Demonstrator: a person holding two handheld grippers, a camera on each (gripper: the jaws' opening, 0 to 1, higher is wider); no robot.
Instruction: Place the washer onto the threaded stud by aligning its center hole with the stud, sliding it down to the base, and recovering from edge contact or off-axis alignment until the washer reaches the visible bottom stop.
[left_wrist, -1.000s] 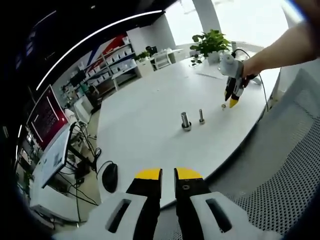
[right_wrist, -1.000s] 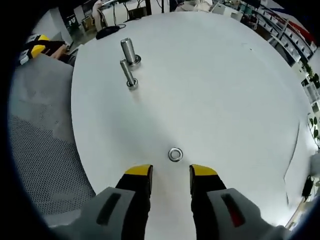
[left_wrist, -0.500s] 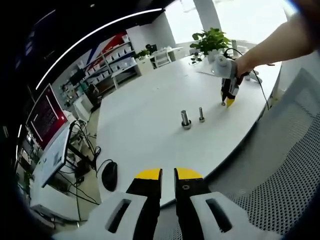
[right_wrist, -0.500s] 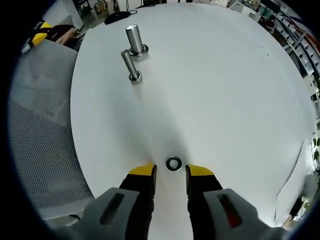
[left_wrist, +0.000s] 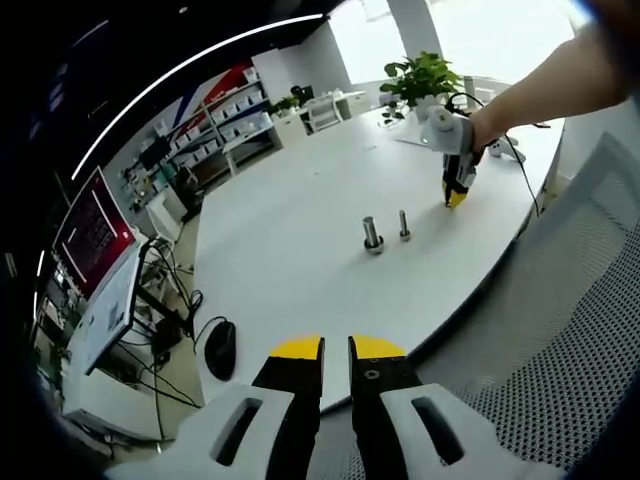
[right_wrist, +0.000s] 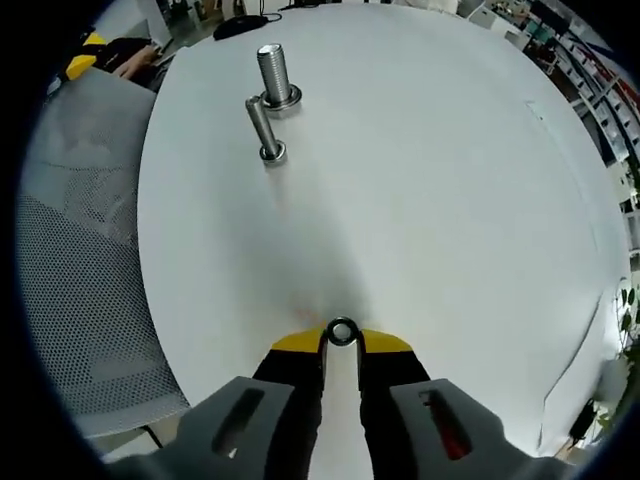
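In the left gripper view, far left of the frame, a red-lit monitor (left_wrist: 92, 232) glows beside a tangle of cables, and a black mouse (left_wrist: 219, 351) lies at the near edge of the round white table (left_wrist: 290, 240). At bottom centre the left gripper (left_wrist: 336, 348) hangs off the table's edge, yellow tips nearly touching with only a thin slit between them and nothing held. Mid-frame, two studs stand upright side by side: the thick stud (left_wrist: 372, 236) and, just right of it, the thin stud (left_wrist: 404, 226). Further right, in the upper part of the frame, the right gripper (left_wrist: 455, 196) points down at the tabletop, a bare forearm (left_wrist: 545, 85) behind it and a potted plant (left_wrist: 421, 81) beyond.

Over to the right gripper view: grey mesh chair fabric (right_wrist: 75, 290) fills the left side. Upper left of centre, the thin stud (right_wrist: 264, 128) and the thick stud (right_wrist: 275, 77) rise close together. Bottom centre, the right gripper (right_wrist: 342, 340) has its jaws drawn in on the washer (right_wrist: 342, 331), which sits on the white table (right_wrist: 450, 190) pinched between the yellow tips, well apart from both studs.
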